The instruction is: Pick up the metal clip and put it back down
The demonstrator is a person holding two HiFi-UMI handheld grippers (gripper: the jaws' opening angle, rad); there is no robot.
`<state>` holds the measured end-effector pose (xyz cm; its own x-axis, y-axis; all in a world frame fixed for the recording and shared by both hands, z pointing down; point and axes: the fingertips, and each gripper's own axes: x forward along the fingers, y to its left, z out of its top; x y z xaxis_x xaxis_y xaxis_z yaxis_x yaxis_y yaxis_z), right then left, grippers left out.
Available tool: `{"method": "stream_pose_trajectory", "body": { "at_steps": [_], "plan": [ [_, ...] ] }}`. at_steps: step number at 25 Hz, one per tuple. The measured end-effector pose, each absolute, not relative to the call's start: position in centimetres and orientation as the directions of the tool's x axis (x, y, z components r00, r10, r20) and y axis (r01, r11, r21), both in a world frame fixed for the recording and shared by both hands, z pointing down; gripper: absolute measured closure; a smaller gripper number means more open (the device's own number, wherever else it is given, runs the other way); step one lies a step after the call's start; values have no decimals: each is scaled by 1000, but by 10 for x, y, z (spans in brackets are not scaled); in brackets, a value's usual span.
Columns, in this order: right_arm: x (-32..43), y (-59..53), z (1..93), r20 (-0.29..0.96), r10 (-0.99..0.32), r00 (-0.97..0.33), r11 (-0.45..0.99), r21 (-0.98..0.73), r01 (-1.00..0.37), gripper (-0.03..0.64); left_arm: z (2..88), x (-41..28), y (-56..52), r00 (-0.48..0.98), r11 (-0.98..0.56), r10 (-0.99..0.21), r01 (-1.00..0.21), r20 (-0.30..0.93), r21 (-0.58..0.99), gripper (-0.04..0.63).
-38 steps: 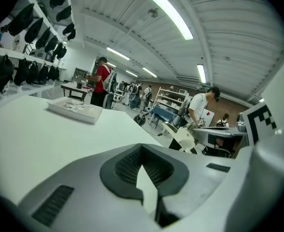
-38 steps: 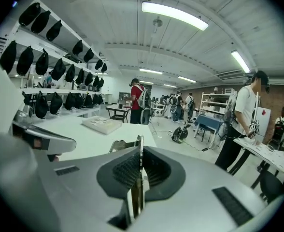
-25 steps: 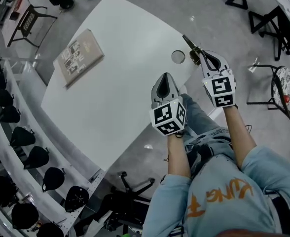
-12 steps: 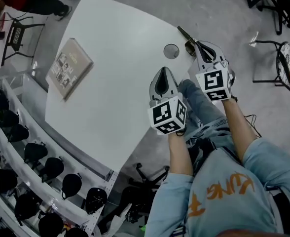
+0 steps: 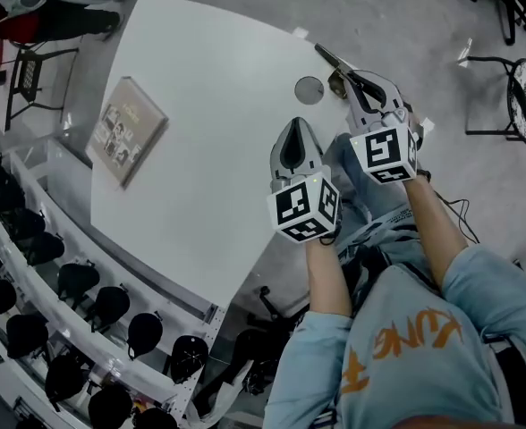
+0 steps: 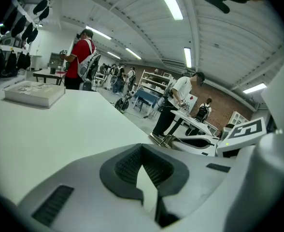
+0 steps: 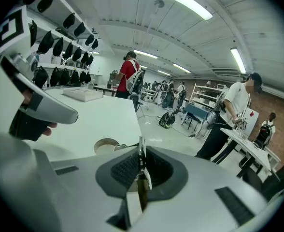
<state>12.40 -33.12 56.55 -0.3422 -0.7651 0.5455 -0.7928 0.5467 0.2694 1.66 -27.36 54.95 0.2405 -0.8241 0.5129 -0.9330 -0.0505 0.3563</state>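
My right hand-held gripper (image 5: 354, 82) grasps the thin dark metal clip (image 5: 328, 57) at the edge of the white desk (image 5: 209, 114), beside the round hole (image 5: 309, 89); its jaws are starting to open. My left hand-held gripper (image 5: 293, 130) is clenched and empty.

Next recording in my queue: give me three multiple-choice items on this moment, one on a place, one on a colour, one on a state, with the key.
1. Where does the book lie? A on the table; B on the floor; C on a chair.
2. The table top is: A black; B white; C brown.
3. The metal clip is: A flat on the table; B lying on the book; C between the jaws of the right gripper.
Key: 1 A, the book rests on the table's left part; 2 B, the top shows plain white; 3 C, the clip stands between the right gripper's pads, whose jaws are opening.
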Motion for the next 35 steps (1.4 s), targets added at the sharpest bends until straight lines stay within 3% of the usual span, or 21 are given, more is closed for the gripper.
{"method": "stream_pose_trajectory", "body": {
  "at_steps": [7, 17, 25, 35],
  "plan": [
    [118, -325, 573, 552, -737, -391, 574, 205, -793, 564, 550, 24, -272, 255, -69, -808, -936, 531, 344, 586],
    [104, -314, 582, 564, -683, -463, 613, 98, -784, 472, 548, 29, -271, 282, -125, -789, -944, 546, 306, 586],
    [107, -317, 551, 464, -688, -558, 575, -120, -809, 472, 519, 26, -279, 277, -152, -823, -949, 496, 276, 586],
    [97, -336, 491, 349, -721, -599, 599, -122, -792, 474, 465, 2, -282, 215, -121, -892, -961, 397, 248, 586]
  ]
}}
